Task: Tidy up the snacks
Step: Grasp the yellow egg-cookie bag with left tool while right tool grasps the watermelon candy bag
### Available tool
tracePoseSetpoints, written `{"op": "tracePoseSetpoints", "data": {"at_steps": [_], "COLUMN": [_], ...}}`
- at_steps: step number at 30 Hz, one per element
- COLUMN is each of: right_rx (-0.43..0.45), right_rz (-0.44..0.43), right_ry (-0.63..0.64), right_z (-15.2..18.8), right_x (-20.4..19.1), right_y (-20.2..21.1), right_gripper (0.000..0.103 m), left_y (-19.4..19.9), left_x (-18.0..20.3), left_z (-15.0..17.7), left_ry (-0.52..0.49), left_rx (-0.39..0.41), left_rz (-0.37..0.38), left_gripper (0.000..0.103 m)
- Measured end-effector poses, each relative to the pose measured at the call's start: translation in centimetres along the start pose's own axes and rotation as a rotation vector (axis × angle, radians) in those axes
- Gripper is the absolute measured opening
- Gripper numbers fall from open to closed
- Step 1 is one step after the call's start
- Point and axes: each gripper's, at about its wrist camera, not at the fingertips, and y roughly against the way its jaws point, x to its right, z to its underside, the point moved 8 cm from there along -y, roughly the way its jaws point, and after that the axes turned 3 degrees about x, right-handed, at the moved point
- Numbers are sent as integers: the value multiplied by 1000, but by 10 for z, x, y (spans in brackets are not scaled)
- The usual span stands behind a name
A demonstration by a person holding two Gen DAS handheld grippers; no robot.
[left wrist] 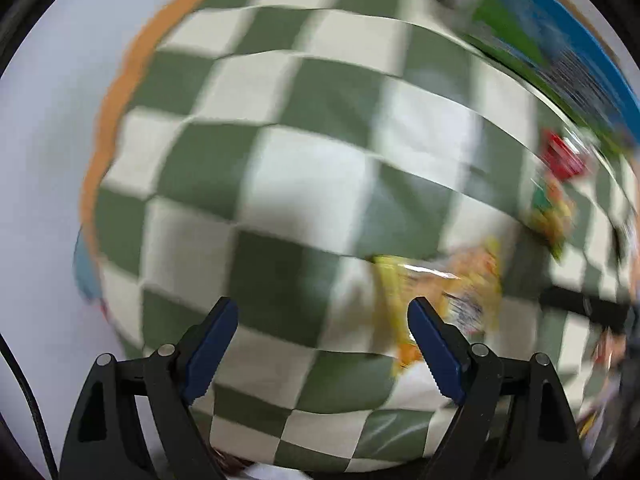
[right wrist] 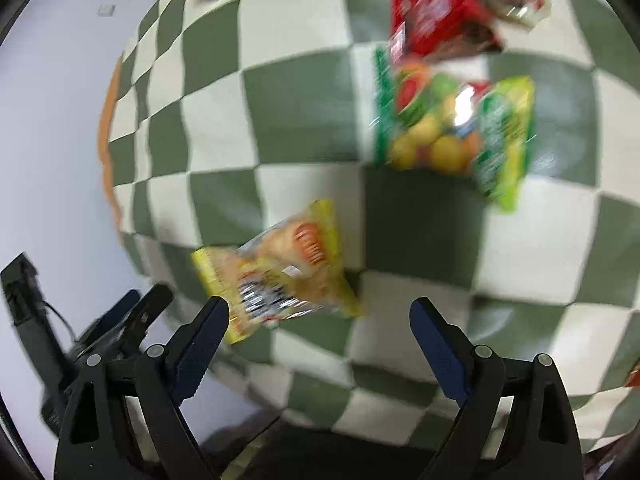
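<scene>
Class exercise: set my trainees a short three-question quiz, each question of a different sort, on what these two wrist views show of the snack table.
1. True or false: the right tool grips the yellow snack packet.
2. Which packet lies nearest the right tool? A red packet; B yellow snack packet; C green fruit packet.
3. Fill in: the packets lie on a green-and-white ____ cloth.

Key: 1 false, both the right tool and the left tool stand open and empty; 2 B; 3 checked.
</scene>
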Motion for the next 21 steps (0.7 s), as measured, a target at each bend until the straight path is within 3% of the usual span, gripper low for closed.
{"op": "tracePoseSetpoints", "data": {"at_steps": [3, 7, 9, 11, 12, 14, 17, 21], "right_rx": [56, 102, 110, 119, 126, 144, 151, 139], "right_rz": [56, 142, 164, 179, 190, 203, 213, 278], "right_ry": [-5, -45, -67, -78, -80, -63, 9, 228], "right_z": [-7, -12, -7, -4, -1, 0, -5, -27], "right_x": [25, 67, 83, 94, 99, 103, 98, 58], "right_y": [18, 41, 48, 55, 58, 66, 71, 54], "right_gripper": [94, 94, 94, 94, 94, 94, 94, 94], "left_y": [1, -17, -40, -54, -58, -58, -57, -56], "left_x": [50, 111, 133, 142, 145, 145, 125, 87], "left_z": [-3, 6, 16, 19, 18, 10, -12, -27], "left_ry": [-262, -612, -750, -788, -773, -680, -457, -141], "left_rx": [24, 24, -22, -43, -53, -69, -74, -85], "left_rz": [-1, -57, -93, -99, -87, -42, -5, 63], "left_gripper": [87, 87, 87, 81, 76, 57, 55, 55]}}
